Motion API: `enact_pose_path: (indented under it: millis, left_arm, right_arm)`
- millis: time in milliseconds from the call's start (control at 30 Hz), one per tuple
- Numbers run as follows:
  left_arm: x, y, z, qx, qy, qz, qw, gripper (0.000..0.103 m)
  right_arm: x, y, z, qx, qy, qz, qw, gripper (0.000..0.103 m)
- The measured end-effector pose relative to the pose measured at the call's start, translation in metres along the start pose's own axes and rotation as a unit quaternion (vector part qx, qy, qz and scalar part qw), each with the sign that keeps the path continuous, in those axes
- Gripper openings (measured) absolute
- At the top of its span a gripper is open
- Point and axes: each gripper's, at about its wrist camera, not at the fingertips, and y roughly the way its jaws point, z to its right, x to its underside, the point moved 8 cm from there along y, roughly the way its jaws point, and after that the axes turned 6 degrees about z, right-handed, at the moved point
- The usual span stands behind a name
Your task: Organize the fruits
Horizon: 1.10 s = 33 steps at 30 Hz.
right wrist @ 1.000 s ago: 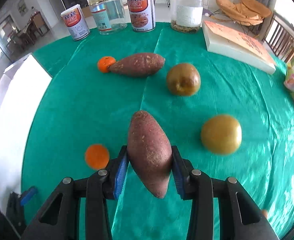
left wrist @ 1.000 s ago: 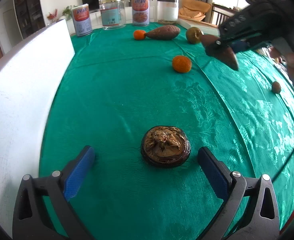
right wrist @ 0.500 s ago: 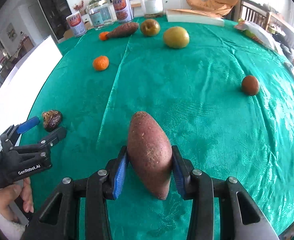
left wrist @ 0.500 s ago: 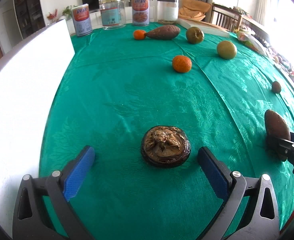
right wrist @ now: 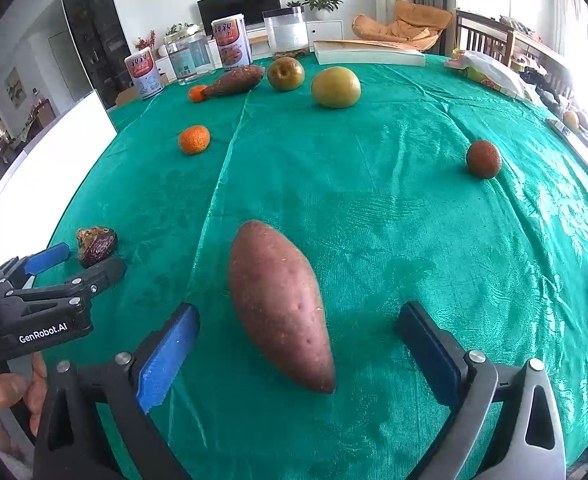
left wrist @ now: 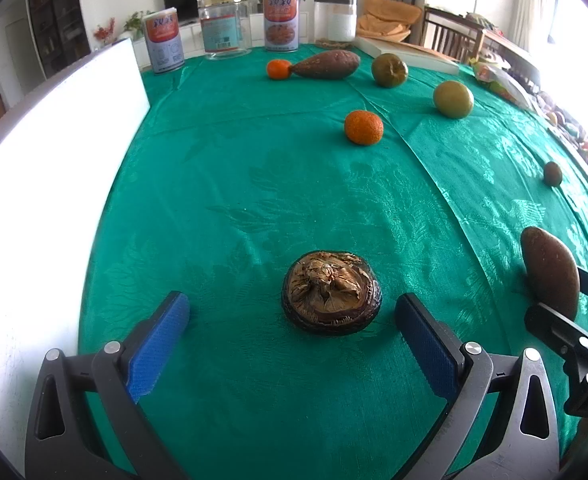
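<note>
My right gripper [right wrist: 298, 344] is open, its blue pads apart on either side of a reddish sweet potato [right wrist: 279, 302] that lies on the green tablecloth [right wrist: 394, 208]. The same sweet potato shows in the left wrist view [left wrist: 550, 276]. My left gripper [left wrist: 289, 330] is open around a dark brown wrinkled fruit [left wrist: 331, 297] without touching it; the fruit also shows in the right wrist view [right wrist: 95, 245]. Farther back lie two oranges [left wrist: 363, 127] [left wrist: 279, 69], a second sweet potato [left wrist: 328, 64], two green-brown pears [left wrist: 452, 99] [left wrist: 389, 70] and a small brown fruit [left wrist: 552, 173].
A white board [left wrist: 41, 168] stands along the table's left edge. Cans and jars [left wrist: 279, 21] line the far edge, beside a flat white box [left wrist: 410, 56]. A plastic bag [right wrist: 490, 72] and other items lie at the far right.
My right gripper has opened and let go of the sweet potato, which now lies on the cloth. My left gripper has not moved.
</note>
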Motion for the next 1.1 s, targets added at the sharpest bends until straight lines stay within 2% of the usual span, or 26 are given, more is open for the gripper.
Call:
enact_pose_path:
  millis: [100, 167, 267, 300, 367, 467, 500, 533, 600, 700, 833, 900, 933, 967, 1033, 1100]
  left_arm:
    - [0.0, 0.0, 0.001, 0.014, 0.004, -0.007, 0.9999, 0.102]
    - [0.002, -0.004, -0.001, 0.035, 0.004, -0.024, 0.9991, 0.102]
    - [0.008, -0.021, -0.01, 0.095, -0.058, -0.025, 0.9935, 0.102]
    - [0.01, -0.025, -0.011, 0.105, -0.069, -0.022, 0.9918, 0.101]
    - [0.011, -0.024, -0.009, 0.093, -0.055, -0.023, 0.9939, 0.101]
    - [0.006, -0.018, 0.004, 0.052, 0.002, -0.018, 0.9985, 0.098]
    - [0.003, -0.016, 0.008, 0.046, 0.012, -0.012, 0.9988, 0.094]
    - [0.0, -0.014, 0.011, 0.043, 0.018, -0.01, 0.9988, 0.082]
    - [-0.004, -0.007, 0.018, 0.035, 0.029, -0.013, 0.9989, 0.069]
    - [-0.01, -0.005, 0.021, 0.032, 0.041, -0.006, 0.9987, 0.044]
    - [-0.009, -0.01, 0.017, 0.032, 0.026, -0.007, 0.9991, 0.043]
    - [-0.007, -0.016, 0.013, 0.044, 0.006, -0.01, 0.999, 0.043]
    - [-0.006, -0.019, 0.012, 0.05, -0.003, -0.012, 0.9987, 0.043]
    - [-0.005, -0.024, 0.011, 0.057, -0.013, -0.014, 0.9982, 0.043]
    - [-0.005, -0.037, 0.01, 0.076, -0.032, -0.013, 0.9965, 0.043]
    - [-0.005, -0.056, 0.01, 0.094, -0.045, -0.005, 0.9945, 0.043]
  right_arm:
    - [0.0, -0.002, 0.002, -0.007, 0.008, 0.001, 1.0, 0.101]
    - [-0.001, -0.007, 0.009, -0.035, 0.045, 0.009, 0.998, 0.101]
    - [-0.004, -0.015, 0.025, -0.083, 0.115, 0.023, 0.99, 0.1]
    - [-0.004, -0.016, 0.03, -0.09, 0.132, 0.025, 0.987, 0.1]
    - [-0.006, -0.018, 0.037, -0.099, 0.156, 0.031, 0.982, 0.1]
    - [-0.009, -0.02, 0.035, -0.105, 0.157, 0.038, 0.981, 0.1]
    - [-0.01, -0.022, 0.031, -0.105, 0.147, 0.04, 0.983, 0.1]
    - [-0.011, -0.023, 0.026, -0.103, 0.134, 0.04, 0.985, 0.1]
    - [-0.012, -0.022, 0.014, -0.097, 0.099, 0.034, 0.99, 0.1]
    - [-0.01, -0.013, -0.002, -0.089, 0.046, -0.004, 0.995, 0.099]
    - [-0.01, 0.004, -0.009, -0.044, -0.013, -0.072, 0.996, 0.085]
    - [-0.011, 0.01, -0.006, -0.031, -0.024, -0.097, 0.995, 0.064]
    - [-0.013, 0.011, -0.006, -0.021, -0.04, -0.101, 0.994, 0.051]
    - [-0.013, 0.012, -0.007, -0.028, -0.049, -0.109, 0.993, 0.04]
    - [-0.013, 0.011, -0.006, -0.032, -0.051, -0.116, 0.991, 0.04]
    - [-0.014, 0.004, -0.001, -0.067, -0.009, -0.114, 0.991, 0.04]
